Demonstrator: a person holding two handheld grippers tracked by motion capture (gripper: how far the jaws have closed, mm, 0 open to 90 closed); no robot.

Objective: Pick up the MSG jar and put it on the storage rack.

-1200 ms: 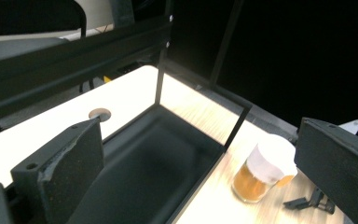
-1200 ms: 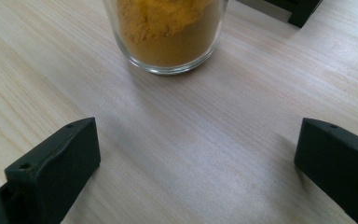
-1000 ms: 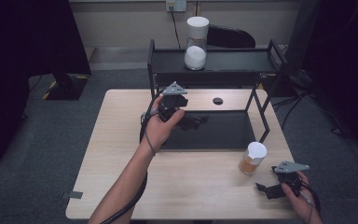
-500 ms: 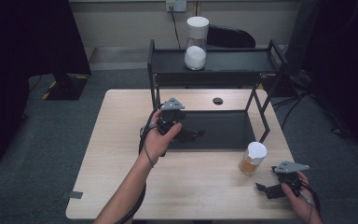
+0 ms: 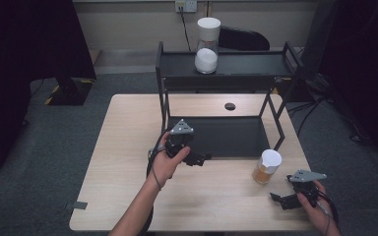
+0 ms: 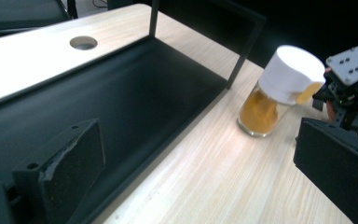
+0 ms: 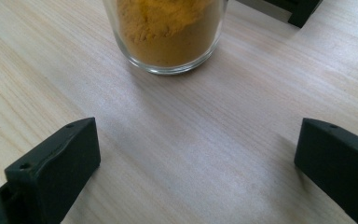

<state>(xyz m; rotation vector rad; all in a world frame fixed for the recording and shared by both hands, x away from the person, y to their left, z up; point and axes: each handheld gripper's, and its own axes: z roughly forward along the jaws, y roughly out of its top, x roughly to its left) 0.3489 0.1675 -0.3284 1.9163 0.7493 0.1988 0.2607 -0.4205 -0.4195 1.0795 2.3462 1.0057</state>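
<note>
High view: the left gripper (image 5: 197, 158) is hovering at the shelf rack's (image 5: 216, 136) front edge; the right gripper (image 5: 281, 198) is resting near the bench's (image 5: 123, 147) 5 o'clock corner.

Left gripper view: wide open, empty.

Right gripper view: wide open, empty; the spice jar (image 7: 165, 32) is standing at 12 o'clock, bare bench between.

Two jars (image 5: 267, 167) (image 5: 207, 45); one black rack (image 5: 226, 73); one table (image 5: 123, 162); two hand-held grippers (image 5: 199, 160) (image 5: 278, 199)

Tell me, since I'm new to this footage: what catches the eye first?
The white-lidded glass jar of orange powder stands on the table's right front, with the right gripper open just before it. A second white-lidded jar of white powder stands on the black shelf rack's top tier.
</note>
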